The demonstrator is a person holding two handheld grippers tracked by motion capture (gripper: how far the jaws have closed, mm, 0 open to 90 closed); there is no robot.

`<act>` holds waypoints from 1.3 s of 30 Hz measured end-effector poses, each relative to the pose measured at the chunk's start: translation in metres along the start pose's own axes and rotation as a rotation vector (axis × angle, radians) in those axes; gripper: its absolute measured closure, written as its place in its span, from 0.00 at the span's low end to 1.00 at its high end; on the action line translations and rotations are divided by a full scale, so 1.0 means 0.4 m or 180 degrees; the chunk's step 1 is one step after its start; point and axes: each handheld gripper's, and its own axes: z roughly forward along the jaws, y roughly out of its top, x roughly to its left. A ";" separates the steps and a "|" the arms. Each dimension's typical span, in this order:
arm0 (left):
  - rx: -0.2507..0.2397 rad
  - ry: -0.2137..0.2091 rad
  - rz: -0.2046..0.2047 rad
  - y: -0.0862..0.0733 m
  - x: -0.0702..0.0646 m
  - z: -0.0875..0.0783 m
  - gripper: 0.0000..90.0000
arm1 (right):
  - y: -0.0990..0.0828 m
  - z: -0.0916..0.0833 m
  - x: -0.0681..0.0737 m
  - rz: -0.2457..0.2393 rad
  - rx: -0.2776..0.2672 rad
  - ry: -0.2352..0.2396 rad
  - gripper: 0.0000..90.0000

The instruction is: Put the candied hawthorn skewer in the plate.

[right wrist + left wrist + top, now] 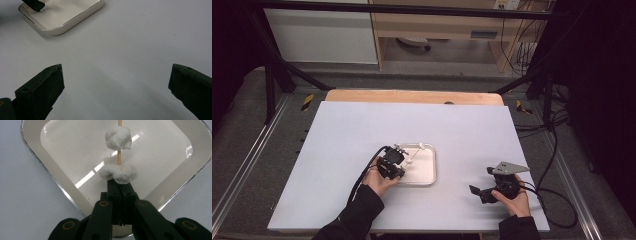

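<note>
The left tool (119, 188) is pinching a skewer (119, 157) carrying two marshmallows (118, 138) over the white tray (430, 172), seemingly about to lay it down, while the right tool (116, 82) is waiting spread at the tray's four o'clock on the desk (362, 130).

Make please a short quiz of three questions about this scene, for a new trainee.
1. True or false: the left gripper is shut on the wooden skewer.
2. How many white marshmallow pieces sit on the skewer in the left gripper view?
3. Where is the right gripper? A) inside the tray. B) over the bare table, jaws wide apart. C) shut on the skewer.

Key
1. True: the jaws are pressed together at the skewer's near end.
2. Two.
3. B.
</note>
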 end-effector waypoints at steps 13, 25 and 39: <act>-0.0199 0.0029 0.0115 -0.005 0.006 -0.020 0.70 | 0.000 -0.001 0.000 0.0000 -0.0014 -0.0001 0.01; -0.0708 -0.0170 0.0128 -0.060 0.048 -0.112 0.27 | 0.001 -0.003 0.000 0.0023 -0.0001 -0.0002 0.01; -0.1165 -0.0123 0.0013 -0.237 0.113 -0.151 0.10 | 0.000 0.001 -0.001 0.0022 0.0016 -0.0008 0.01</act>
